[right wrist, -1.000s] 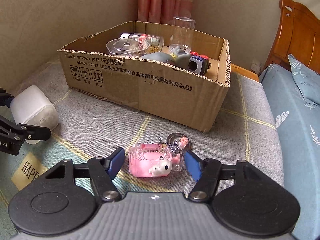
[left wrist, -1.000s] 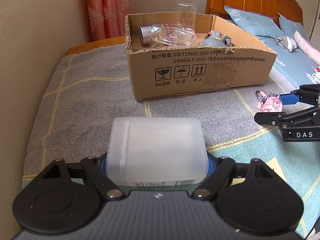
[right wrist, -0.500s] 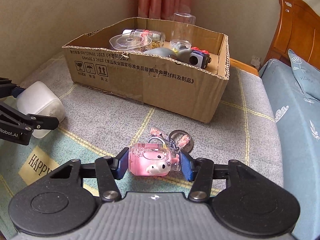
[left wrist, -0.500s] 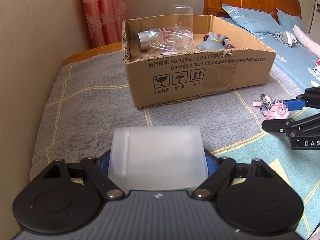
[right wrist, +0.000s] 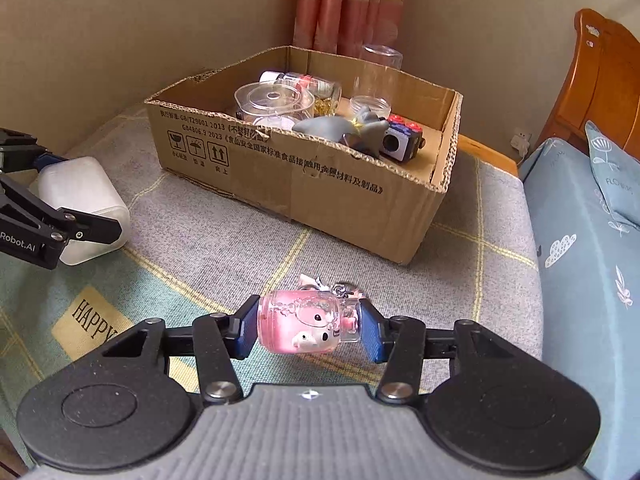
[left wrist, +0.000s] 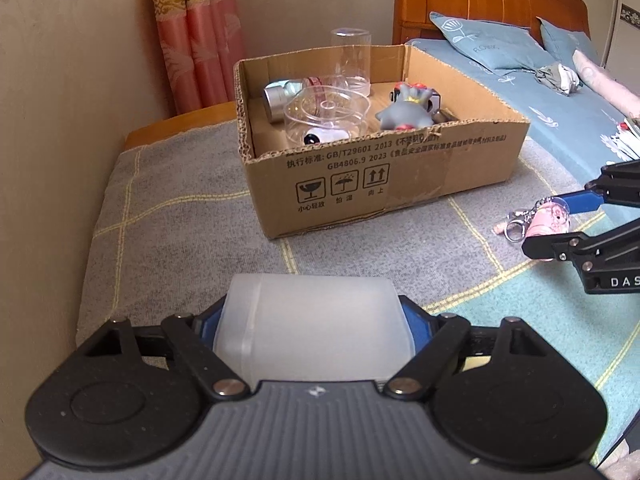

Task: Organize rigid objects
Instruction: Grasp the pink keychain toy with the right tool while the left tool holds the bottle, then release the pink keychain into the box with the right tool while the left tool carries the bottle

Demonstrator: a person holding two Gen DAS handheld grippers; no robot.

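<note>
My left gripper [left wrist: 312,320] is shut on a frosted white plastic box [left wrist: 312,324], held above the blanket; the box also shows at the left of the right wrist view [right wrist: 80,204]. My right gripper [right wrist: 308,328] is shut on a pink keychain charm [right wrist: 304,322], lifted off the blanket, its ring and trinkets hanging behind. The charm also shows at the right of the left wrist view [left wrist: 546,216]. An open cardboard box [left wrist: 400,176] stands ahead of both grippers and holds clear containers [left wrist: 326,114], a grey toy figure [left wrist: 406,112] and a small toy camera [right wrist: 402,142].
A grey checked blanket [left wrist: 180,232] covers the surface. A wall runs along the left and pink curtains [left wrist: 196,28] hang behind the box. A bed with blue pillows [left wrist: 492,46] and a wooden headboard lies to the right.
The right gripper closed on the pink charm and lifted it off the blanket. The left gripper rose with the white box, so more of the cardboard box's inside shows.
</note>
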